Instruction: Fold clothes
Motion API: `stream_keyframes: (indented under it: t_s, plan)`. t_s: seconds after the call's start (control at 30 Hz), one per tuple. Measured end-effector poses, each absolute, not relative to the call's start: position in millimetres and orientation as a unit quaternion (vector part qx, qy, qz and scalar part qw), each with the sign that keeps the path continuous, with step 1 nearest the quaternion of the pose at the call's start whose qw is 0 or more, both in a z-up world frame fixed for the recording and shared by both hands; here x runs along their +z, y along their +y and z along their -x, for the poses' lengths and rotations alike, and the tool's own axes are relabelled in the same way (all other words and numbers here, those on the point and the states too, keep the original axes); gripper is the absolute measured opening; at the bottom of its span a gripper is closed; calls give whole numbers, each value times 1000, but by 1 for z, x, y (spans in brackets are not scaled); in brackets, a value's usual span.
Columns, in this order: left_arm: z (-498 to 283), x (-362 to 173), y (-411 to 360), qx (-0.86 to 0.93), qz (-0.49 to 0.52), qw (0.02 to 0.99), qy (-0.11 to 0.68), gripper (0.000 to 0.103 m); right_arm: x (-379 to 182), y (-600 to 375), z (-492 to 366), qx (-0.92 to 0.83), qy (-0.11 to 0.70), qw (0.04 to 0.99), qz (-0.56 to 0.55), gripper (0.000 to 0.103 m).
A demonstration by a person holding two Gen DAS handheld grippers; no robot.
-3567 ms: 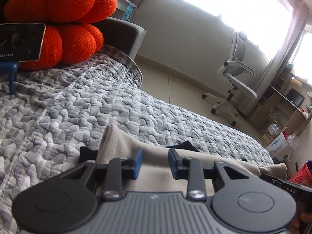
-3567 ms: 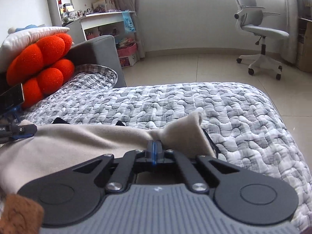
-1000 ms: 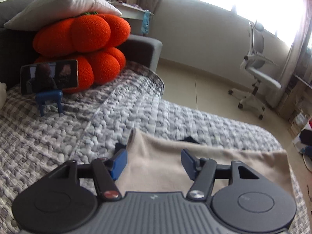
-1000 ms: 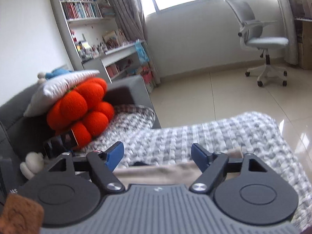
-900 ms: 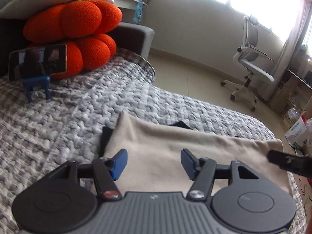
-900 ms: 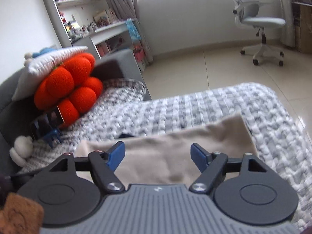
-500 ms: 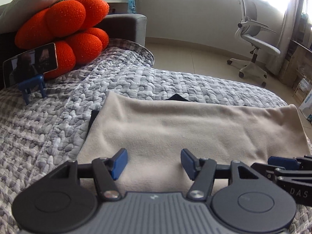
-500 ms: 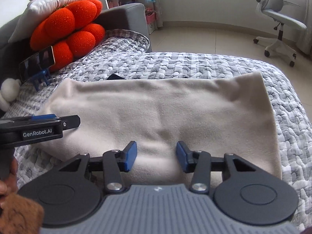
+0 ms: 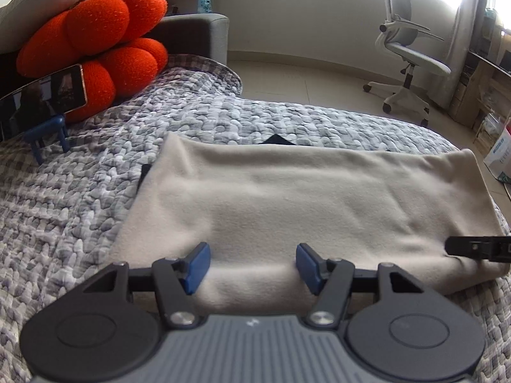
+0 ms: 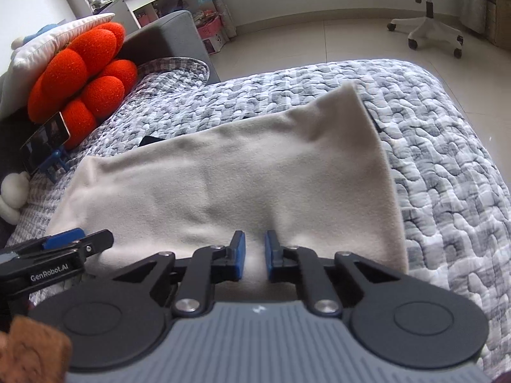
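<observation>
**Left wrist view: beige fleece on the bed, both claws at its near edge**

Left wrist camera looks straight across a beige cloth lying flat as a long rectangle on the quilt. Something dark pokes out from under it at the far edge and the left side, so I'd guess there's another layer below, but I can't tell what. Whether this is a finished fold or one more is coming, the pictures don't settle it.

Claw state: left claw is spread wide, blue pads either side of the cloth's near edge, holding nothing. Right claw is nearly closed, with a slim gap showing between the pads over the same near edge, further toward the cloth's right end. Doesn't look like it's pinching fabric, though the cloth right under the tips is blurry.

Handling guess: looks like fleece, so soft, light and floppy, zero stiffness. It'll sag and drag if lifted by one point. Best hold would be the corners or an edge, both claws well apart, pinching through all layers so the under layer doesn't slip out. The nap probably grips the pads fine.

Surface: the quilt is puffy and bumpy, so the cloth won't slide easily and edges may catch. Beyond the cloth's left end there's an orange cushion with a phone on a small blue stand. Past its far edge: tile floor and an office chair.
</observation>
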State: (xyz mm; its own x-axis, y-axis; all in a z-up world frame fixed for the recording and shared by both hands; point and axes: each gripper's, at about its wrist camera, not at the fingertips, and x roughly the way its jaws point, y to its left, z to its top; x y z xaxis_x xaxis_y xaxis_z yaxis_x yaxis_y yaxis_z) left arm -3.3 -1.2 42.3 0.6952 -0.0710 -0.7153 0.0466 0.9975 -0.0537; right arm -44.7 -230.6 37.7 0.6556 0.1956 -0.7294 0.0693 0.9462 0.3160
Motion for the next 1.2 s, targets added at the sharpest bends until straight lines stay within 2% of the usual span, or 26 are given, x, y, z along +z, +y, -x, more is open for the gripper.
stream_keyframes:
  t_s: [0.13,0.2,0.57,0.6,0.63,0.67,0.93,0.97,1.1,1.2]
  plan:
    - [4,45,16,-45,41,921,386,60,40,-250,51,17,408,896,-172,12]
    - [6,48,22,-41,46,923,379,55,42,-260,55,7,405,896,-183,12]
    - [6,54,30,-29,41,926,373,55,50,-280,64,-44,379,907,-179,13]
    - [6,57,33,-25,43,929,367,56,51,-281,65,-48,374,909,-178,14]
    - [7,60,35,-15,38,932,361,57,53,-281,66,-51,370,911,-177,25]
    - [6,60,37,-5,32,933,358,59,54,-282,66,-55,365,912,-177,27]
    - [-6,51,36,-3,21,925,379,62,32,-278,51,-59,411,895,-162,28]
    - [-6,50,36,-1,17,925,380,62,32,-280,52,-60,411,894,-166,30]
    - [-9,51,49,20,27,923,382,62,36,-279,56,-65,408,896,-161,29]
    - [-11,55,66,28,63,923,379,62,50,-271,61,-68,371,917,-127,29]
